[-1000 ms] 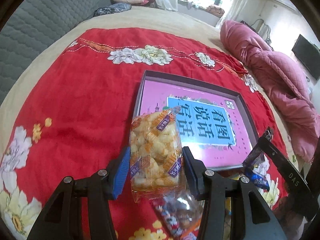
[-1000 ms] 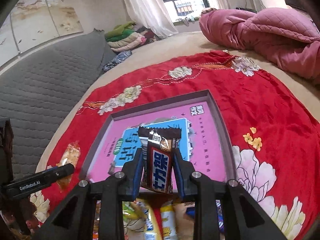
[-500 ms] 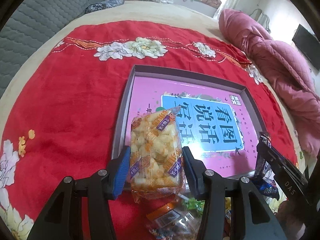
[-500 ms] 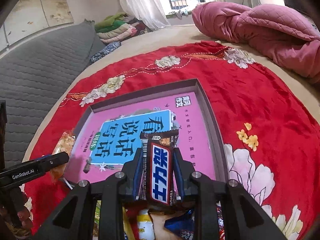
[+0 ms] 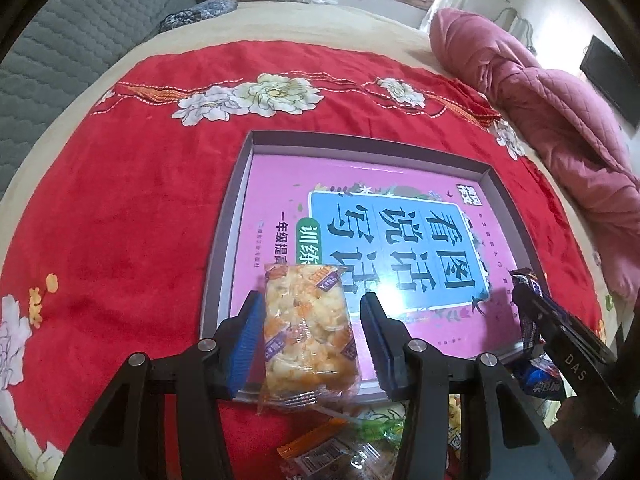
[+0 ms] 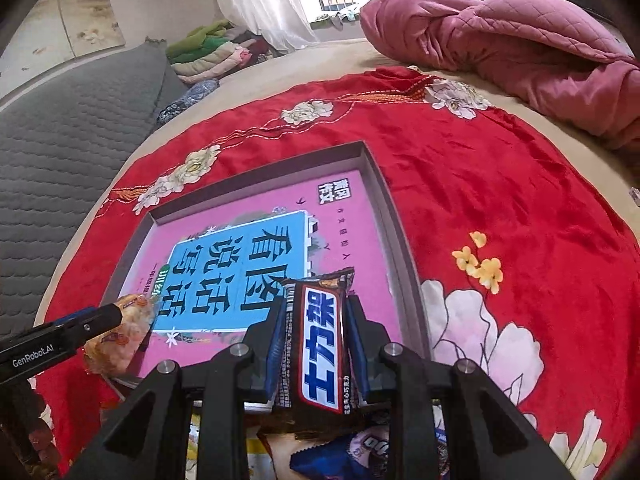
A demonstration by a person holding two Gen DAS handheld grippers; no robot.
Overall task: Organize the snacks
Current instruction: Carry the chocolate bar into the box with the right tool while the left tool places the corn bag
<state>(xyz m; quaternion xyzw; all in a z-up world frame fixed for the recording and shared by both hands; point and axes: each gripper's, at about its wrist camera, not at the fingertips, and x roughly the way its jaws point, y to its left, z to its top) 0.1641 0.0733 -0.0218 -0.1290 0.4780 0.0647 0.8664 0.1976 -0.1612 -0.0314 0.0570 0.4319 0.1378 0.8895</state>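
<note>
Left tongs (image 5: 312, 320) look let go around the cracker pack (image 5: 308, 330) on the tray's (image 5: 224, 240) near edge, right tongs (image 6: 314, 330) clamp the chocolate bar (image 6: 318, 340) above it, loose pile (image 5: 344, 444) just outside remains.

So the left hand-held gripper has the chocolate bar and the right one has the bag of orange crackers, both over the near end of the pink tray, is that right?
Not quite: they're swapped. The left wrist view shows the left hand-held gripper around the cracker bag; the right wrist view shows the right hand-held gripper clamping the chocolate bar. Both are over the near end of the pink tray.
</note>
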